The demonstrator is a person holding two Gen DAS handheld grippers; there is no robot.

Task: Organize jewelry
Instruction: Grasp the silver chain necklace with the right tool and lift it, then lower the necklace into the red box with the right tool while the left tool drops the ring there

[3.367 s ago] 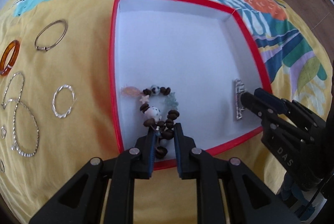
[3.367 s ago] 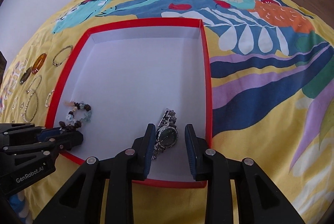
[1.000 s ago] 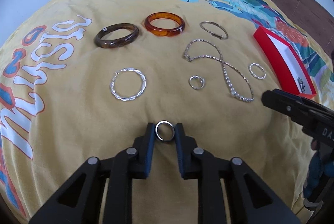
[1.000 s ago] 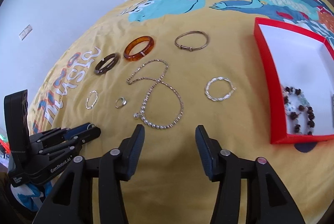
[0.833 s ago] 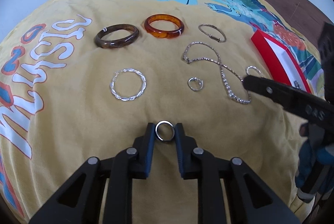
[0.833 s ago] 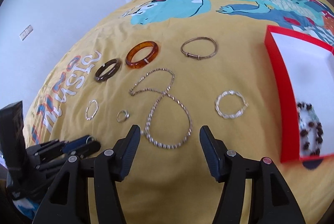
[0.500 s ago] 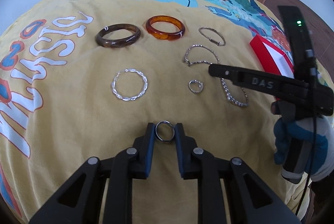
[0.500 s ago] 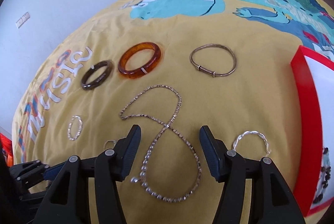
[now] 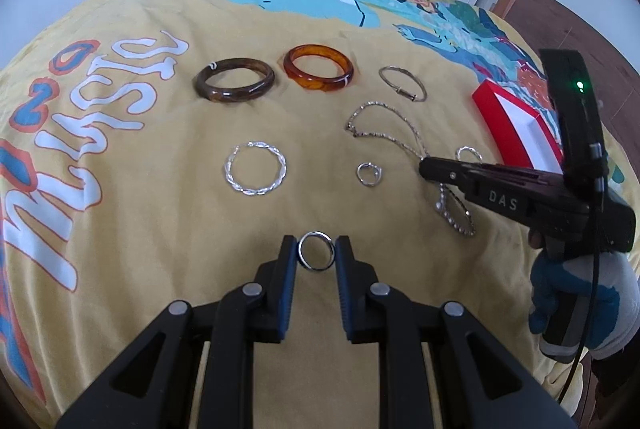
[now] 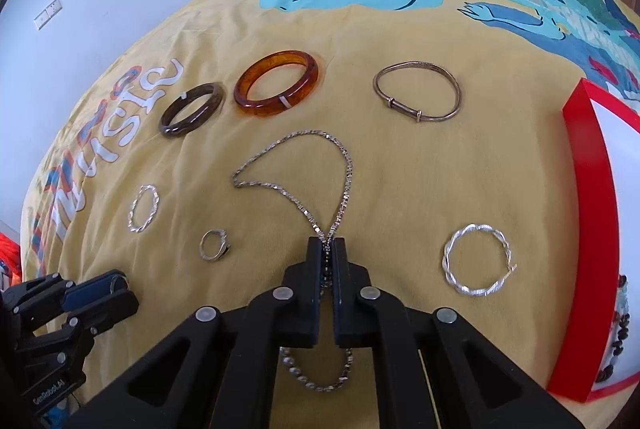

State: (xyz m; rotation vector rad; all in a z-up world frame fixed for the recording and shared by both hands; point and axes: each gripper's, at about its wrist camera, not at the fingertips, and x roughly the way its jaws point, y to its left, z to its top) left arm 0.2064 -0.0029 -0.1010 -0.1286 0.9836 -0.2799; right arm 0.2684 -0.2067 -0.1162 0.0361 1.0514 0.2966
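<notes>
Silver chain necklace (image 10: 304, 185), near the red box (image 10: 588, 209), is pinched where its strands cross by the right gripper (image 10: 327, 253). Only the left wrist view shows the left gripper (image 9: 317, 253) clamping a plain silver ring (image 9: 317, 251) and "DAS" on the right tool; the right wrist view alone shows "GenRobot.AI" and, inside the box, beads (image 10: 618, 333).
</notes>
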